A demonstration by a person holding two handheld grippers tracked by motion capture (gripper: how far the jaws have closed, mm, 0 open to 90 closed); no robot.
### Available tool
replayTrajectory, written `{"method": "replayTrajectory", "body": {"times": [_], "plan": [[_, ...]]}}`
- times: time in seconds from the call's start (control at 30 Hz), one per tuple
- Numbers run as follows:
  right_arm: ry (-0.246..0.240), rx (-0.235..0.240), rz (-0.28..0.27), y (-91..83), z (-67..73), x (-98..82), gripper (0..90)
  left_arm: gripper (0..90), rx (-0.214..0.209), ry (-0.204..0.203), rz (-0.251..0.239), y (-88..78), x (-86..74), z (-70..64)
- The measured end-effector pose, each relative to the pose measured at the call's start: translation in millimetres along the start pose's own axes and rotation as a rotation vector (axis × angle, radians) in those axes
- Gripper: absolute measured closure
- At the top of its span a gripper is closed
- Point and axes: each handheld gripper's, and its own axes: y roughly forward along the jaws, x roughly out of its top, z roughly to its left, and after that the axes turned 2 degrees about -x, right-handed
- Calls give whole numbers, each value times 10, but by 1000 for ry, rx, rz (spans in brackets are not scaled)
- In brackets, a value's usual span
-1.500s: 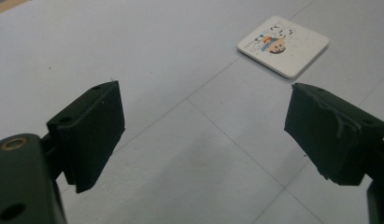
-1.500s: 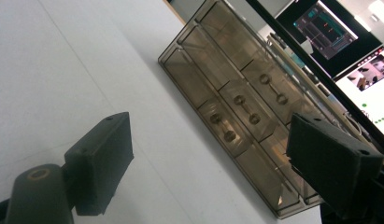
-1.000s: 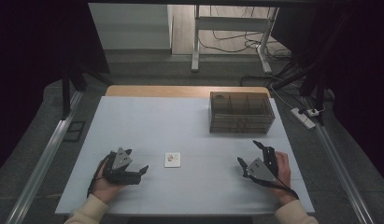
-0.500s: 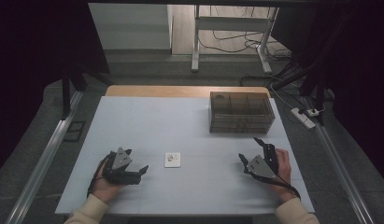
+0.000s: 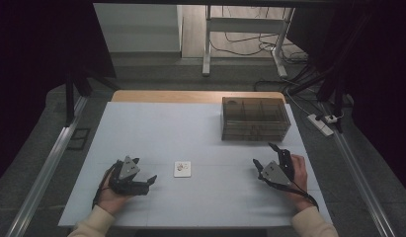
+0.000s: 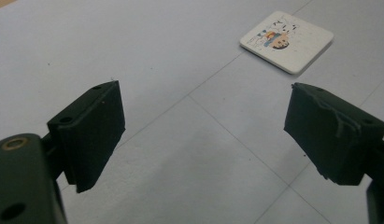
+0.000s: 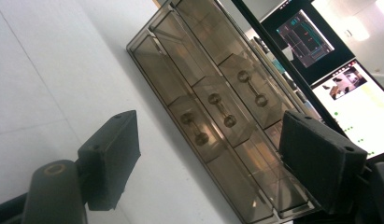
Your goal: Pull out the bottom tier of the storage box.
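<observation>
A small white square card with a colourful picture lies flat on the pale table, near its front middle. My left gripper rests on the table to the card's left, open and empty. In the left gripper view the card lies ahead and to the right of the wide-apart jaws. My right gripper sits at the front right, open and pointing at a smoky clear drawer box. Its jaws have just been closing a little with nothing between them. The box's three stacked drawer fronts with handles face it.
Metal rails run along both sides of the table. A power strip and cables lie on the floor to the right. Lit screens stand beyond the box in the right gripper view.
The right gripper has shifted slightly at the front right of the table. The left gripper and the card have stayed where they were.
</observation>
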Motion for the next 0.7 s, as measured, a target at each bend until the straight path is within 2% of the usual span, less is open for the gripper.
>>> {"method": "replayTrajectory", "body": {"times": [0.7], "plan": [[-44, 5, 9, 157, 4, -28, 224, 122, -1, -7, -2, 0, -9, 16]]}}
